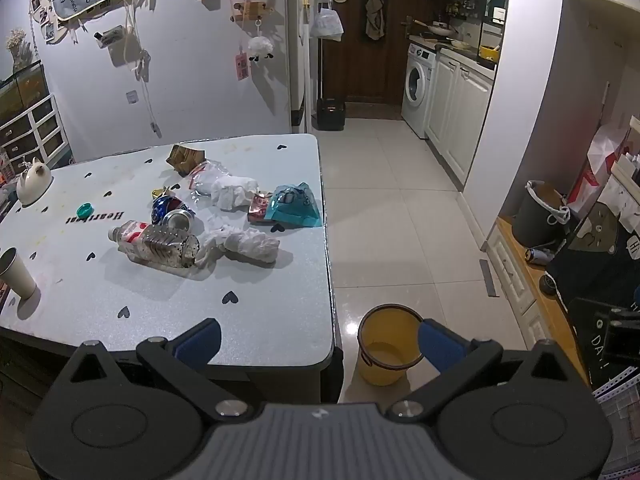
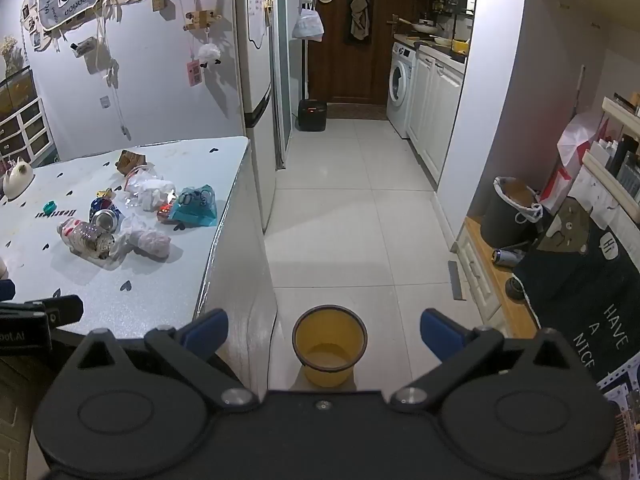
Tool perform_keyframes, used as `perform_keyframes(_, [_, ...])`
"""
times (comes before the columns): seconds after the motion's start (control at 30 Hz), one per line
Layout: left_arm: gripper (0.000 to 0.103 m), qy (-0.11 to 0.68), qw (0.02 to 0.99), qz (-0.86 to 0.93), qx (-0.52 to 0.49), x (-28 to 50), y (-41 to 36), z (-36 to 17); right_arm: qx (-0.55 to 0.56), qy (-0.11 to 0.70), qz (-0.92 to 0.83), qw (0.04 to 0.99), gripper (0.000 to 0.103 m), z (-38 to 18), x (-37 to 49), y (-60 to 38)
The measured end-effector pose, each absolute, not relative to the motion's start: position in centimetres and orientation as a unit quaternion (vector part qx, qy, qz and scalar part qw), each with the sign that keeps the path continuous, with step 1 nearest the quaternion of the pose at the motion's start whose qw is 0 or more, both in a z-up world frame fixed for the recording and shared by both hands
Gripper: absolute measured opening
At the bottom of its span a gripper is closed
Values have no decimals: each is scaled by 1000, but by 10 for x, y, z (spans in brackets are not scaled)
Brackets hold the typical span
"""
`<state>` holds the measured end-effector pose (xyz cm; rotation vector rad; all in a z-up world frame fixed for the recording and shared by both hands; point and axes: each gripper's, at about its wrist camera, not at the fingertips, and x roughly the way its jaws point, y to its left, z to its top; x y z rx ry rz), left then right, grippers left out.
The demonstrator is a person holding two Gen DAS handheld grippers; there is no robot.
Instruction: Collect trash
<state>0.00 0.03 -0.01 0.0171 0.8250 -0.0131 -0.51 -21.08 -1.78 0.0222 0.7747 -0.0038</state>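
Trash lies on the grey table (image 1: 240,320): a clear plastic bottle (image 1: 156,244), a crushed can (image 1: 174,211), crumpled white tissue (image 1: 248,244), a teal wrapper (image 1: 296,206), a red wrapper (image 1: 259,208), a clear bag (image 1: 212,178), a brown carton (image 1: 185,157) and a green cap (image 1: 85,211). An empty yellow bin (image 1: 390,344) stands on the floor by the table's corner; it also shows in the right wrist view (image 2: 329,344). My left gripper (image 1: 318,340) is open and empty, before the table's near edge. My right gripper (image 2: 324,336) is open and empty, above the bin.
A paper cup (image 1: 16,274) and a white teapot (image 1: 34,182) stand on the table's left side. A dark lined bin (image 2: 510,212) and a can (image 2: 506,257) sit on the right, beside a dark mat (image 2: 592,280). A tiled floor (image 2: 352,216) leads to the kitchen.
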Motion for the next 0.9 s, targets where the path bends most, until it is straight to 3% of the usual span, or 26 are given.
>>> perform_keyframes(0.9, [103, 401, 916, -6, 8, 0, 0, 0, 13, 378, -2, 926, 103, -18, 1, -212])
